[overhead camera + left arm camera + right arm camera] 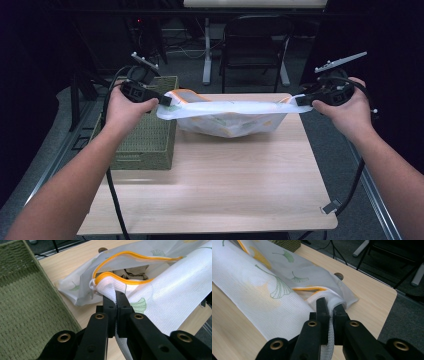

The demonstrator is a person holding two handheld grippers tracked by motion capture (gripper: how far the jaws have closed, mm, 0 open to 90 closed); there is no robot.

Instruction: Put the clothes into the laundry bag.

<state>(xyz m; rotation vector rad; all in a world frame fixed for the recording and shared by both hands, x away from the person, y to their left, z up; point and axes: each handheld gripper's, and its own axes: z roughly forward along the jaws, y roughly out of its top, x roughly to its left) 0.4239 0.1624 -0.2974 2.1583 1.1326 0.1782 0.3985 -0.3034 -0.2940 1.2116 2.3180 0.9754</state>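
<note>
1. The person stands at a light wooden table [215, 185] and holds a two-jaw gripper in each hand; both forearms come in from the bottom of the high view.
2. The left gripper [162, 100] is pinched tight on the left end of a white mesh pouch [230, 117]; in the left gripper view its jaws are closed with the mesh fabric caught between them, just below the end of the orange zipper [117, 280].
3. The right gripper [301, 100] is likewise clamped on the right end of the pouch; in the right gripper view the jaws are nearly together with a fold of white mesh squeezed between them.
4. The pouch hangs stretched between the two grippers over the far half of the table; its top edge is pulled taut and its body sags toward the tabletop; whether it touches the wood cannot be told.
5. The pouch is printed with green and yellow ginkgo leaves [279, 287]; the zipper stands partly open at the left end, and something brownish [133, 273] lies inside.
6. A green woven basket [145, 140] sits on the left side of the table, just beside the pouch's left end and under the left hand [125, 107].
7. A dark folding chair [255, 45] stands on the floor beyond the table.
</note>
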